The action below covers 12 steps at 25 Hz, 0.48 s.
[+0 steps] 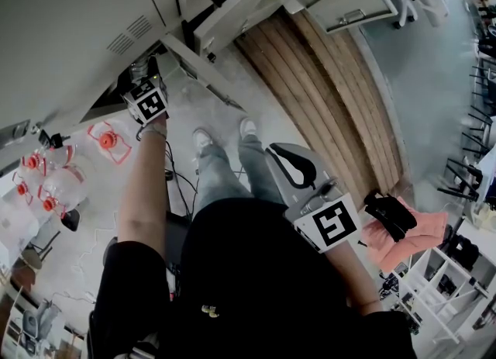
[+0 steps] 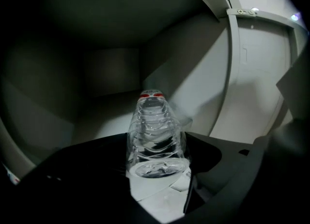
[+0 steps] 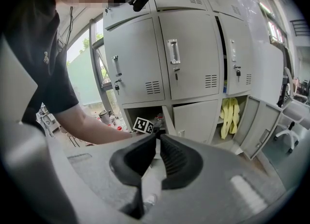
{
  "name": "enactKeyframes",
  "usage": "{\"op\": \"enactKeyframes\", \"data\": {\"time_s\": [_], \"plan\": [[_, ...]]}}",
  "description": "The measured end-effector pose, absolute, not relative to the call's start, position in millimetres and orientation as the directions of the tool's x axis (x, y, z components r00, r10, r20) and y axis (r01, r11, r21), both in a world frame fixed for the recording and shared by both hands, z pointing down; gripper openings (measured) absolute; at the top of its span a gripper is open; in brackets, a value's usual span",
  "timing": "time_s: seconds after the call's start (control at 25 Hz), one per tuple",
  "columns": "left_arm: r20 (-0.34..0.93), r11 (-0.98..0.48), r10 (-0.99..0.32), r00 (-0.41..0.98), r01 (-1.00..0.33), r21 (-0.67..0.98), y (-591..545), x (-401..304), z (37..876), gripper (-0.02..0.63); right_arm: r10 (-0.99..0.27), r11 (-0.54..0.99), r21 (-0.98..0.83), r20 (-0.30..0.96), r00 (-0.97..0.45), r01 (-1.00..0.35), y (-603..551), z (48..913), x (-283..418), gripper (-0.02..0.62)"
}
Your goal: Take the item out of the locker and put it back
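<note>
Right gripper (image 1: 283,156): held close at the person's waist, about 4 o'clock in the head view. Its fingers (image 3: 177,157) are together at the tips, with nothing between them.

Left gripper (image 1: 145,78): arm stretched out toward 10 o'clock, reaching into the bottom locker (image 2: 203,87), whose door (image 2: 256,73) stands open. Its fingers are apart, one on each side of a clear plastic bottle (image 2: 155,136).

The bottle lies on its side on the locker floor, base toward the gripper. Its red cap (image 2: 151,94) is at 12 o'clock, pointing to the dark back wall.
</note>
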State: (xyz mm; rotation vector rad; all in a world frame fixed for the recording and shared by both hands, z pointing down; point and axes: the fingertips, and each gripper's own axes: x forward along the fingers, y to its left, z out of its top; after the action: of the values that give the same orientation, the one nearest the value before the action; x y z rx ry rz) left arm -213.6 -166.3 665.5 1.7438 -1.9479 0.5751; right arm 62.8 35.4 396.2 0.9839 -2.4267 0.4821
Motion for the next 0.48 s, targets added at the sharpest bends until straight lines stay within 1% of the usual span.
{"op": "enactKeyframes", "data": {"time_s": [0.08, 0.2, 0.32, 0.48], "plan": [[0.592, 0.118, -0.799, -0.105, -0.993, -0.017, -163, -215, 667, 0.33, -0.551, 0.683, -0.141, 0.545, -0.632, -0.717, 36, 396, 62, 0.025], [0.595, 0.11, -0.795, -0.119, -0.993, -0.052, -153, -216, 670, 0.366, -0.555, 0.688, -0.133, 0.537, -0.636, -0.713, 36, 397, 64, 0.025], [0.604, 0.107, -0.788, -0.116, -0.993, -0.051, -141, -213, 675, 0.367, -0.551, 0.686, -0.139, 0.542, -0.634, -0.715, 38, 398, 65, 0.025], [0.618, 0.138, -0.776, -0.129, -0.99, -0.033, -123, -214, 679, 0.367, -0.543, 0.688, -0.146, 0.547, -0.637, -0.711, 40, 398, 64, 0.025]]}}
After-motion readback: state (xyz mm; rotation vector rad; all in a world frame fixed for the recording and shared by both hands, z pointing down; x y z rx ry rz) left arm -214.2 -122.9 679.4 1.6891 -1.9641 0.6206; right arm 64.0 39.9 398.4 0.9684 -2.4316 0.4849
